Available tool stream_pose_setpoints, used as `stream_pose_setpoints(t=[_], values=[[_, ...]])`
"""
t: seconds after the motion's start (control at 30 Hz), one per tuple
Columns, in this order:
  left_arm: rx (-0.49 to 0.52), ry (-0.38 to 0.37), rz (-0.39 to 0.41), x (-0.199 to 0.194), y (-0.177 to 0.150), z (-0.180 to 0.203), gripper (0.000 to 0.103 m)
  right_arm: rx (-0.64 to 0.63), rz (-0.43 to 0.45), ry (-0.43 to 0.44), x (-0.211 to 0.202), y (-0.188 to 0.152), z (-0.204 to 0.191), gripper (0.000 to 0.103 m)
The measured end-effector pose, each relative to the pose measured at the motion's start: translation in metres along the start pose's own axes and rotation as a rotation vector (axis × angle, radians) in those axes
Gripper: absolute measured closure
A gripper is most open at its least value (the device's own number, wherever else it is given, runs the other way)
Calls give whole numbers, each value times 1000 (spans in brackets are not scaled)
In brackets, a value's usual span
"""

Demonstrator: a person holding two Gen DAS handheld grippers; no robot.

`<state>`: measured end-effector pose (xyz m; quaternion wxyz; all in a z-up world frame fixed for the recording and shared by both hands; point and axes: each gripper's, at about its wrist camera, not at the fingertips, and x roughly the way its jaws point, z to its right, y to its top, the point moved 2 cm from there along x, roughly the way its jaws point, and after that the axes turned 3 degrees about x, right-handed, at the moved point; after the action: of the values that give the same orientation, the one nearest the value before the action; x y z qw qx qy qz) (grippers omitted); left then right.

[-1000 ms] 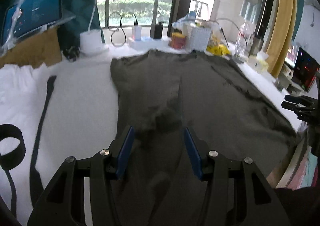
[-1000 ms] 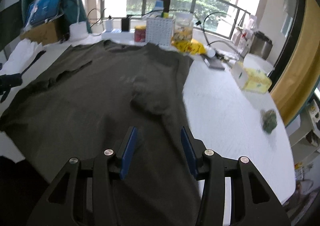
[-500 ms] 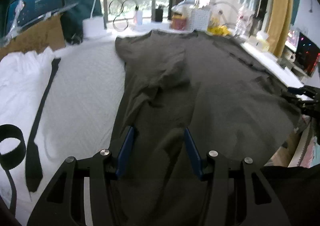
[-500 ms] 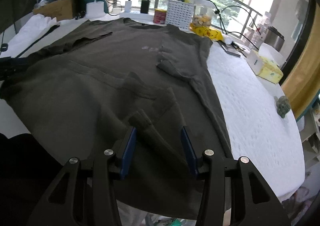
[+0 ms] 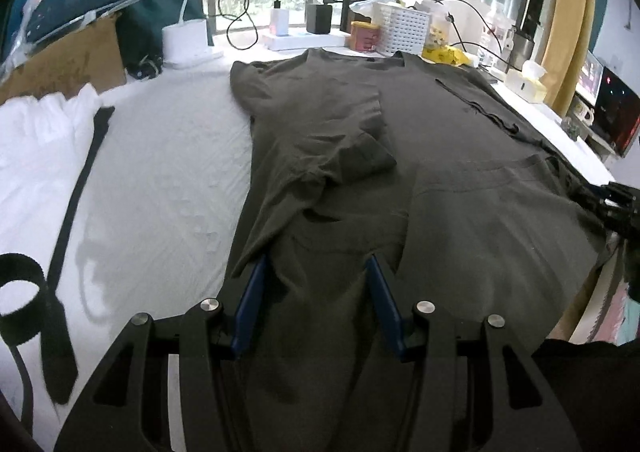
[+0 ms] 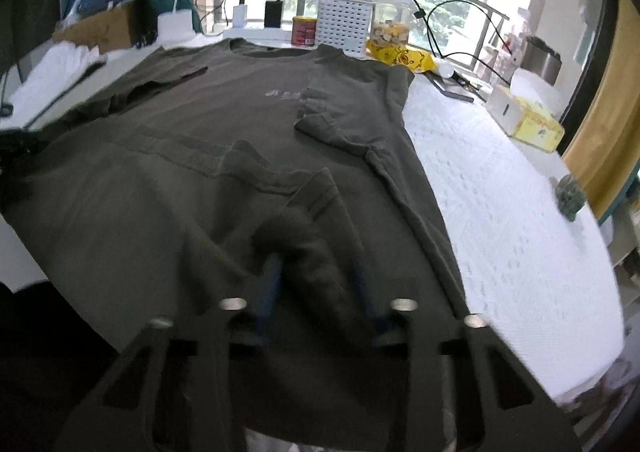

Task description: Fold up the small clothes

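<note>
Spreading across the white table cover, the dark olive T-shirt lies collar-away from both grippers, each sleeve folded in over the body. Down at the near hem, the left gripper has its blue pads apart, the jaws having just eased in a touch; hem cloth runs loosely between them, and whether they actually bite it I cannot tell. Over to the right gripper: its jaws have just been closing, and a raised hump of shirt fabric stands right between the fingers, filling the gap, pads looking pressed against the bunch on both sides though the view is blurred. Left of the left fingers, a black strap trails along the cover. Beyond the right fingertips, past the collar, stands a white perforated basket.
</note>
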<state>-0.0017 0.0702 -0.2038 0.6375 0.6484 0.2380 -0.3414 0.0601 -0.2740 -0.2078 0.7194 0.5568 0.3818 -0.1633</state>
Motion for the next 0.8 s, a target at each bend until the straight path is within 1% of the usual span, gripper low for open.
stream_pose_setpoints(t=[0.03, 0.07, 0.1, 0.13, 0.2, 0.27, 0.37, 0.47, 0.6, 0.7, 0.77, 0.8], values=[[20, 0, 2, 1, 0, 2, 65, 10, 3, -7, 0, 0, 2, 84], [22, -7, 1, 2, 1, 3, 67, 25, 7, -15, 1, 1, 4, 89], [17, -7, 3, 1, 1, 3, 75, 50, 12, -26, 2, 2, 8, 95], [8, -7, 3, 1, 2, 3, 90, 71, 16, -24, 2, 3, 10, 96], [-11, -2, 5, -2, 4, -1, 98, 112, 27, -13, 1, 4, 17, 96], [-28, -12, 22, -9, 6, -3, 100, 133, 38, -19, -1, 5, 22, 96], [-3, -3, 60, -24, 10, 1, 101, 171, 56, -30, -7, 9, 34, 96], [30, 13, 69, -28, 11, 5, 101, 202, 56, -34, -7, 10, 45, 96], [38, 14, 46, -19, 7, 5, 101, 213, 34, -33, -2, 11, 47, 96], [25, 26, 0, -9, 2, 1, 100, 223, 24, -48, 3, 10, 47, 96], [28, 60, -32, -1, -1, 1, 99, 223, 14, -44, 7, 9, 46, 92], [34, 62, -19, -1, -1, 2, 99, 222, 11, -44, 8, 8, 46, 87]])
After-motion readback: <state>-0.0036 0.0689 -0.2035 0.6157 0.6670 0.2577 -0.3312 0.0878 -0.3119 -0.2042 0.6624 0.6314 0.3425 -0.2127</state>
